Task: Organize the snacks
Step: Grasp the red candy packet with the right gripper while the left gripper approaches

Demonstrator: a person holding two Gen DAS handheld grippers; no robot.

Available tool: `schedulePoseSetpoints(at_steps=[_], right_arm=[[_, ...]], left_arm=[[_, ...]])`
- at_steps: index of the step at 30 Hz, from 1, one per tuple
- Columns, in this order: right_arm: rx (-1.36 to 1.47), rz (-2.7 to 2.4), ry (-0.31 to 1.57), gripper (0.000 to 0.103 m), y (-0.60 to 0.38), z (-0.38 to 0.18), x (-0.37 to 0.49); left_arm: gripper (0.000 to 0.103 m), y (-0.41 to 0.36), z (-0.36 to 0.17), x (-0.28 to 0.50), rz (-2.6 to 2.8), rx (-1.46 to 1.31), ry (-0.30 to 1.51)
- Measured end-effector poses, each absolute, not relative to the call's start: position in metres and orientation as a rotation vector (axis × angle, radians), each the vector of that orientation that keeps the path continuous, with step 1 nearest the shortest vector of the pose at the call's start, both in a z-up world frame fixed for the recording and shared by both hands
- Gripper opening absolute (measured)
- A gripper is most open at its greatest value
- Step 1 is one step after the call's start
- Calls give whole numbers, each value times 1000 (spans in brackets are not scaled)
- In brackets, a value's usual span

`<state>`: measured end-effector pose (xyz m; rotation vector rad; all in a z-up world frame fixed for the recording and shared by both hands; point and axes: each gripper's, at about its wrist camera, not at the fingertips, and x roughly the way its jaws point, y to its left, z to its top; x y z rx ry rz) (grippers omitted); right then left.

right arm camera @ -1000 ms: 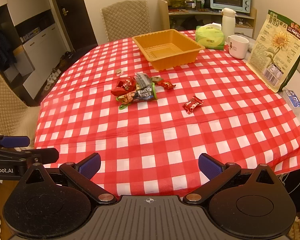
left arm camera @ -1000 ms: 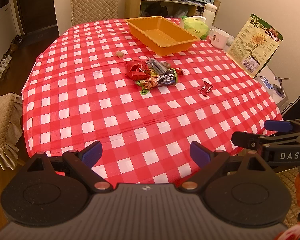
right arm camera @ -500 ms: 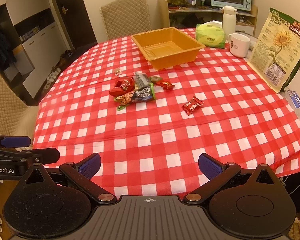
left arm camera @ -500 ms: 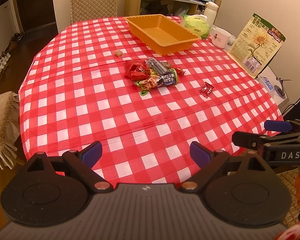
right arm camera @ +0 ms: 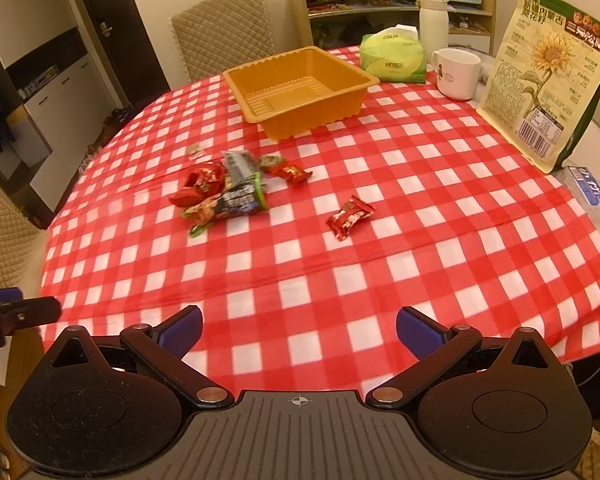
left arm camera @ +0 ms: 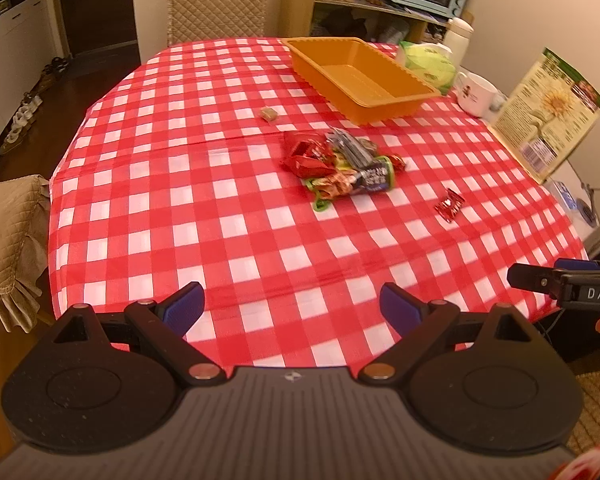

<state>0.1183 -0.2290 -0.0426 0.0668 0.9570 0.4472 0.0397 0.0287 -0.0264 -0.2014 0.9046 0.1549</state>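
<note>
I have both grippers over the near edge of the worktop (right arm camera: 420, 168), which is covered in red-checked cloth. The left gripper (left arm camera: 292, 306) has its jaws wide apart and empty, and so does the right gripper (right arm camera: 299, 332). A pile of snack packets (right arm camera: 224, 190) lies mid-table, a single red candy (right arm camera: 350, 216) apart to its right, and the orange tray (right arm camera: 300, 92) sits beyond them, with nothing in it that I can see.

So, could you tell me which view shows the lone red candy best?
The right wrist view: the lone red candy sits near centre, large and sharp. In the left wrist view it lies far right, smaller and slightly blurred.
</note>
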Motion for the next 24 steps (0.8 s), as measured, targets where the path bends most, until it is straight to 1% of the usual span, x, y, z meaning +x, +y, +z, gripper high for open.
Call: schedulePoseSetpoints(at_steps=[4, 6, 7, 8, 10, 14, 19, 21, 23, 24], right_arm=[[60, 455, 942, 103, -232, -53, 137], [59, 463, 930, 101, -233, -58, 147], [61, 470, 923, 95, -234, -60, 152], [64, 479, 922, 92, -234, -63, 158], [81, 489, 932, 90, -236, -69, 170], [104, 500, 940, 84, -238, -81, 192], [128, 513, 967, 81, -238, -94, 217], [124, 521, 976, 77, -237, -99, 225], [129, 529, 996, 68, -235, -104, 234], [139, 534, 1008, 67, -235, -107, 238]], left_arm=[[93, 34, -30, 49, 168, -228, 894], [93, 34, -32, 55, 174, -232, 887], [93, 34, -33, 59, 176, -233, 885], [93, 33, -35, 63, 179, -234, 884], [92, 32, -38, 71, 186, -236, 884], [89, 29, -44, 87, 193, -246, 893], [89, 25, -53, 103, 206, -246, 910], [89, 24, -56, 110, 210, -246, 916], [89, 23, -60, 116, 216, -247, 925], [89, 23, -61, 119, 220, -249, 929]])
